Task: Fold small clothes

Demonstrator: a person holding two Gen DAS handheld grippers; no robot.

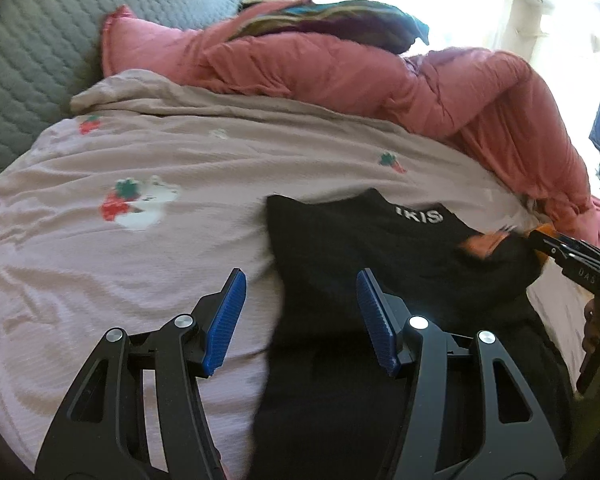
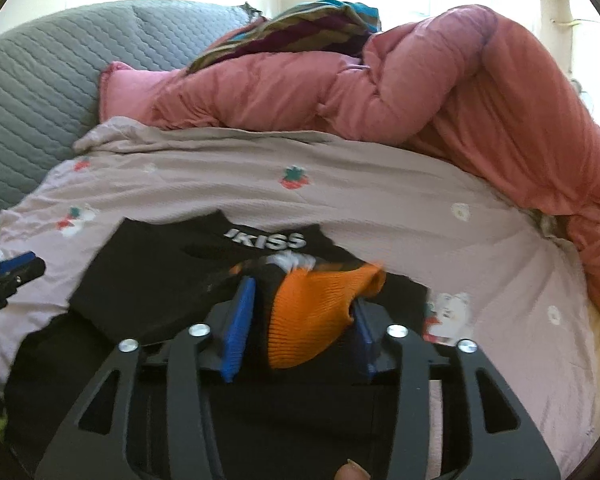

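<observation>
On the bed [image 1: 148,240], the right gripper [image 2: 296,316] is pinching the black garment's [image 2: 160,276] orange cuff [image 2: 312,312] toward 12 o'clock, needing a level carry, while the left gripper [image 1: 300,312] is hovering wide open, empty.

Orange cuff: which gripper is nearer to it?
Right. The right gripper has the orange cuff between its fingers; the left gripper hovers open over the black garment, off to the side.

White letters on the black garment [image 2: 160,276] read "KISS" in the right wrist view; on the right hand-held gripper [image 1: 580,256], "DAS" shows faintly.
</observation>
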